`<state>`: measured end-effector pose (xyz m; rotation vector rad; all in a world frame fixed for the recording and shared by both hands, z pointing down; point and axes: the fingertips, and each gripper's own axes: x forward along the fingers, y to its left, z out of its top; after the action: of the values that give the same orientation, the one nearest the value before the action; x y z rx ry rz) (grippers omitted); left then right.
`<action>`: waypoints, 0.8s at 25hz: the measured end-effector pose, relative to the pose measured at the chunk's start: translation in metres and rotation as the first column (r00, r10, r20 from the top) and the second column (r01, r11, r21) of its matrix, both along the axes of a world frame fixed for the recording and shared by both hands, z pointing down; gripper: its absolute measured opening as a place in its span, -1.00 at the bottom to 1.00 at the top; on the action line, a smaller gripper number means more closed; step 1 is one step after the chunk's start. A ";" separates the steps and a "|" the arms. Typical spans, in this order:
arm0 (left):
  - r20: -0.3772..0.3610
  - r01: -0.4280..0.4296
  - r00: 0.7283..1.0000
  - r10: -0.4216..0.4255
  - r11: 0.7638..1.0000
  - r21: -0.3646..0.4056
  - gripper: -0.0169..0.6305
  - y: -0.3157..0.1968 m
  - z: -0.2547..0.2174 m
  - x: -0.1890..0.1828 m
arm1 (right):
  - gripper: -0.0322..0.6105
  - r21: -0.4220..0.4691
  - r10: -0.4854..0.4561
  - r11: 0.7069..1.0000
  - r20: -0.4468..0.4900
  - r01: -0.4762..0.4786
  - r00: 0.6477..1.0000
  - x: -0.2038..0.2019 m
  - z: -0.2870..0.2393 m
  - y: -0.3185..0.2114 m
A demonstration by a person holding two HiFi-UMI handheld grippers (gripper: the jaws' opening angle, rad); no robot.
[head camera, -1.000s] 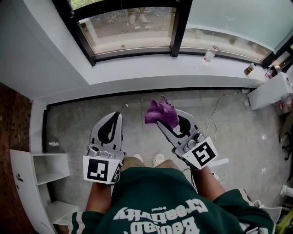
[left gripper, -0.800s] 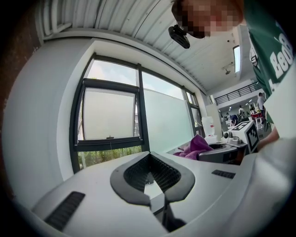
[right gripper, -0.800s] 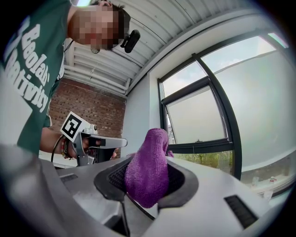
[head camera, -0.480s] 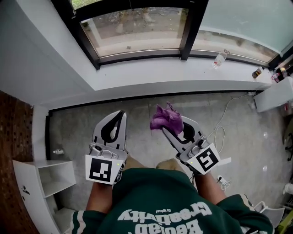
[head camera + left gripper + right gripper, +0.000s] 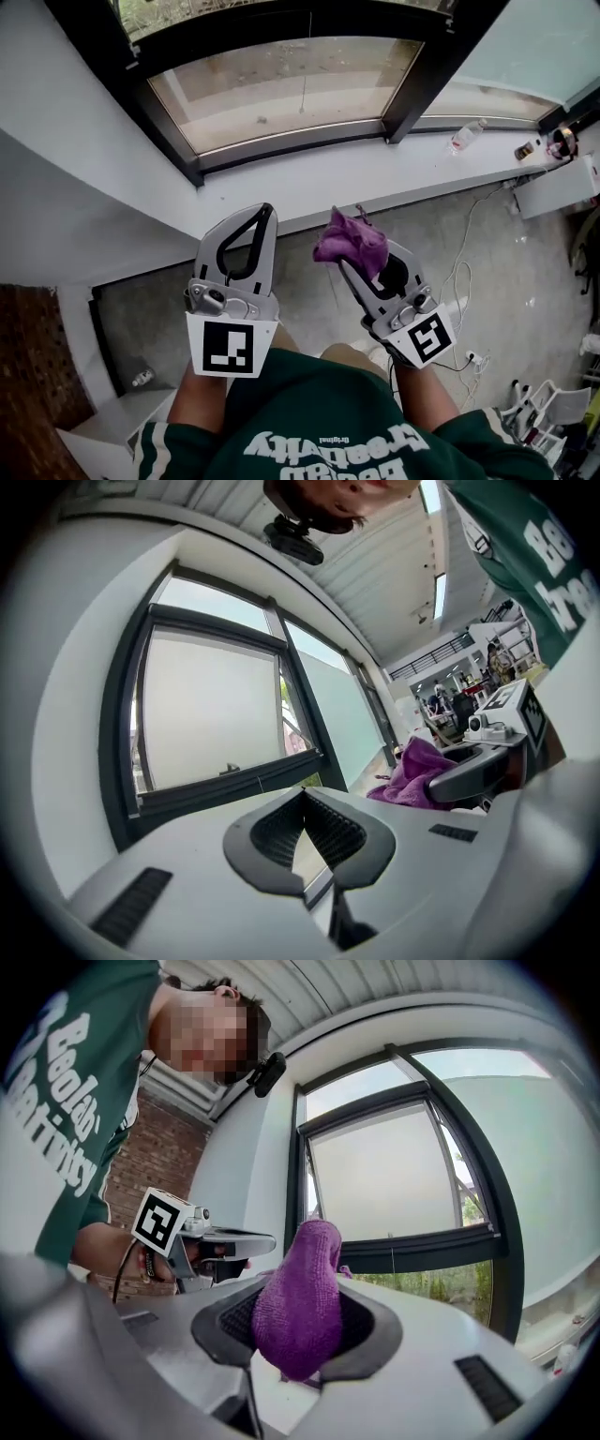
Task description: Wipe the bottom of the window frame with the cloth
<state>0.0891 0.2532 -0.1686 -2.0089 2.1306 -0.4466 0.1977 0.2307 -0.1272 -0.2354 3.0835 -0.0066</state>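
Holding the purple cloth (image 5: 352, 244) in your right hand-held gripper (image 5: 356, 258), you have the jaws clamped on a fold of it, and most of the fabric bulges up past the tips. It's in the air, not on the job yet. The white sill (image 5: 309, 183) sits just ahead of the tips, and beyond it is the dark bottom rail of the window frame (image 5: 291, 141), untouched. Your left hand-held gripper (image 5: 261, 214) rides alongside, jaws together with nothing between them.

Here's what I'd watch:

- **Grip:** That's a bunched pinch, so once you press and drag along the rail, friction could pull the cloth out of the jaws.
- **Tips:** The cloth could also fold back and leave bare tips scraping the frame.
- **Bottle:** A small bottle (image 5: 466, 137) stands on the sill well off to the right of your right hand-held gripper. A long sweep that way could knock it over.
- **Left side:** Your empty left hand-held gripper is close to the sill edge and could bump it as you lean in.

Compared with a second ago, you've closed in. The sill was well ahead of both hand-held grippers and is now just ahead of their tips, and the window fills far more of the head view. The shelf unit that sat off to your left has nearly slipped out of sight. The hold on the cloth looks unchanged, and the left jaws are together as before.
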 end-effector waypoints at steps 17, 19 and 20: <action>-0.115 -0.154 0.982 0.151 0.988 -0.020 -0.92 -0.043 0.020 -0.131 | -0.44 -0.004 0.198 0.980 -0.121 -0.200 0.973 -0.095 -0.009 -0.040; -0.120 -0.144 0.982 0.142 0.990 -0.007 -0.92 -0.047 0.015 -0.141 | -0.44 0.002 0.186 0.982 -0.126 -0.188 0.974 -0.102 -0.012 -0.039; -0.126 -0.138 0.983 0.136 0.990 -0.004 -0.92 -0.049 0.015 -0.145 | -0.44 0.004 0.178 0.984 -0.128 -0.179 0.976 -0.106 -0.012 -0.040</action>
<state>-0.0554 0.2045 -0.1539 -2.2279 2.0446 -0.3208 0.0919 0.1911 -0.1396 -0.5334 3.1757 0.0041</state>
